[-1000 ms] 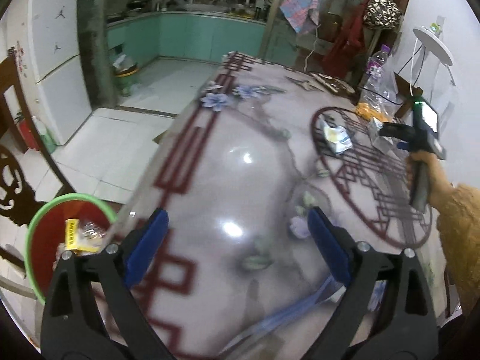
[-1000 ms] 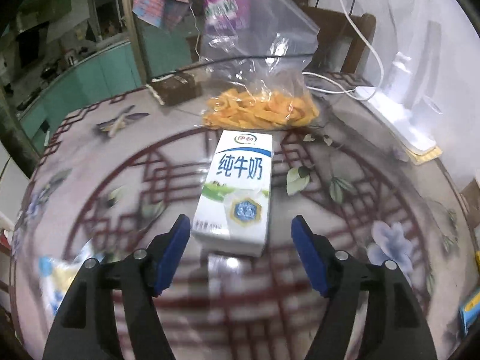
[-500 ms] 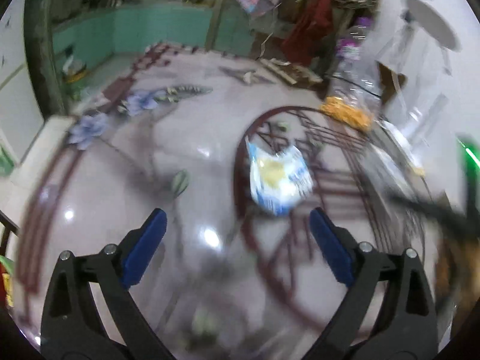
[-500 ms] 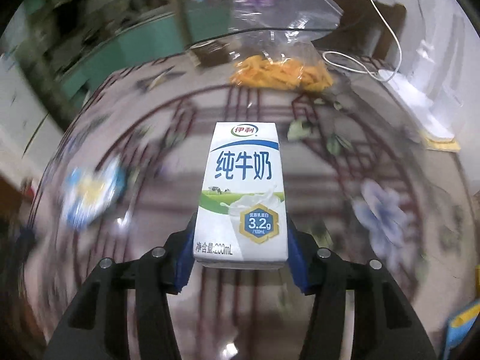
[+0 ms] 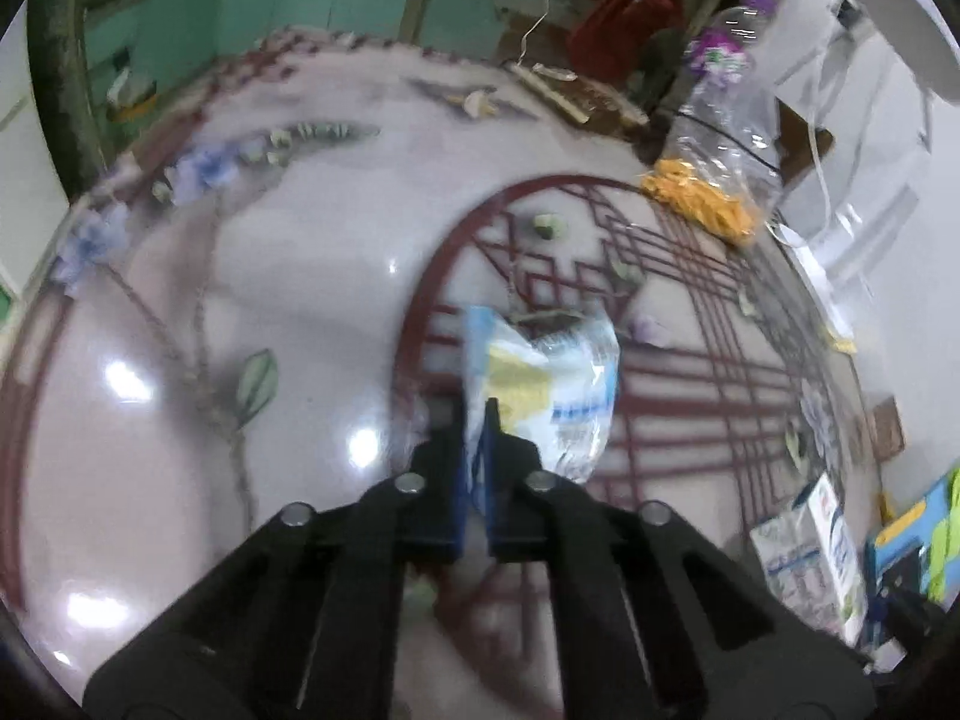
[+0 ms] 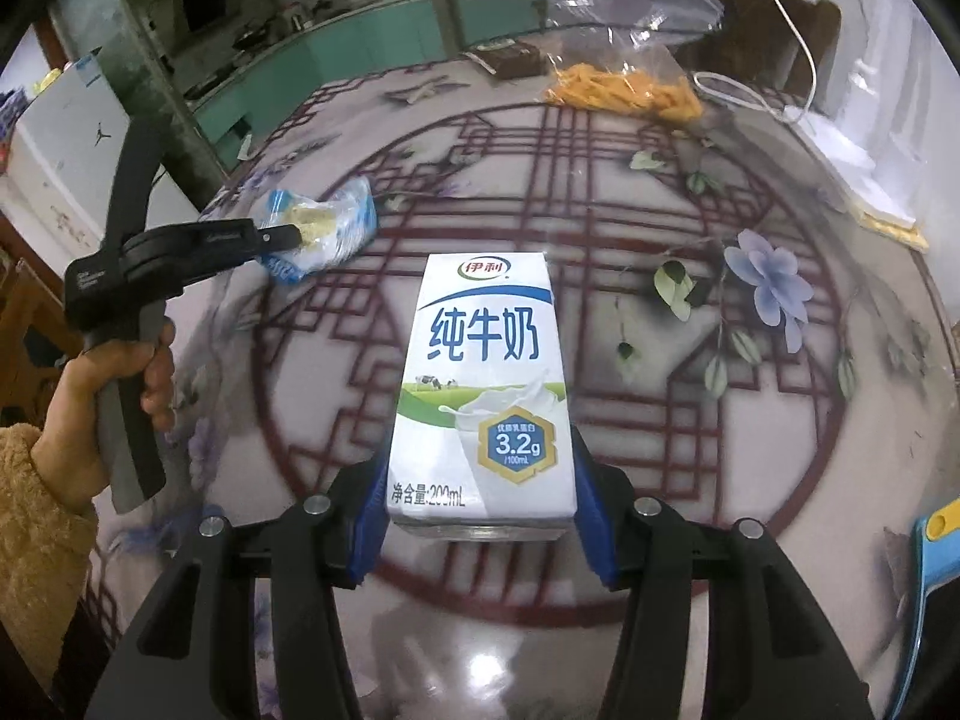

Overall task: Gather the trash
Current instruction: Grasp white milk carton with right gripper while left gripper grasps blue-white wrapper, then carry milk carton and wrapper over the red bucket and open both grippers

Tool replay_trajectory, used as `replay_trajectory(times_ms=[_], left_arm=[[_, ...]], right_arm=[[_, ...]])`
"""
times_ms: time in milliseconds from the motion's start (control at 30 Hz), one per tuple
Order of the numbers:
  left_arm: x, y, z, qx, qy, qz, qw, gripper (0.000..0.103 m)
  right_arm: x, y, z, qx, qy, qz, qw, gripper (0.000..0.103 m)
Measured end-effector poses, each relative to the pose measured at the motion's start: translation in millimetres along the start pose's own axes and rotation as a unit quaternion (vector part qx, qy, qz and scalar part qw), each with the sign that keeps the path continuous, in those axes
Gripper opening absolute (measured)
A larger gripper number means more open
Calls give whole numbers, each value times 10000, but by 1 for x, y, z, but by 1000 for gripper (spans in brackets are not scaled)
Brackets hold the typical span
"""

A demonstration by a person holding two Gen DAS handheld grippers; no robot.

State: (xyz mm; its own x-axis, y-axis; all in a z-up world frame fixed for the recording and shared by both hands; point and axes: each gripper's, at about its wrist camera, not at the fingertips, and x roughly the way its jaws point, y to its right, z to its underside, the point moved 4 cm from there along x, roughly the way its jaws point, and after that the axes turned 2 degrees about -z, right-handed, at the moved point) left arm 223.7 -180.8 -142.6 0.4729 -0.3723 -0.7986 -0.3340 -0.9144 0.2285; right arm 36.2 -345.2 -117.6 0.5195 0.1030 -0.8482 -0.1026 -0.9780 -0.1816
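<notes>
The left gripper is clenched on the near edge of a crumpled blue and yellow wrapper, which lies on the glossy table at the rim of the red round pattern. The right gripper grasps a white milk carton by its lower sides, both blue pads pressing on it. A clear bag of orange snacks sits at the far side of the table.
</notes>
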Motion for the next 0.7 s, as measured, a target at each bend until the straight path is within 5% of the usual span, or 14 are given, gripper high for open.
replay_trajectory(times_ms=[100, 400, 700], left_arm=[[-40, 9, 13, 508, 359, -318, 9976, 3], [-172, 3, 83, 995, 875, -440, 9902, 3], [-234, -25, 145, 791, 1054, -487, 9901, 3]], right_arm=[[-15, -15, 9, 113, 157, -70, 9998, 51], [-71, -80, 42, 141, 888, 88, 9959, 51], [-119, -138, 77, -36, 1609, 401, 9861, 51]])
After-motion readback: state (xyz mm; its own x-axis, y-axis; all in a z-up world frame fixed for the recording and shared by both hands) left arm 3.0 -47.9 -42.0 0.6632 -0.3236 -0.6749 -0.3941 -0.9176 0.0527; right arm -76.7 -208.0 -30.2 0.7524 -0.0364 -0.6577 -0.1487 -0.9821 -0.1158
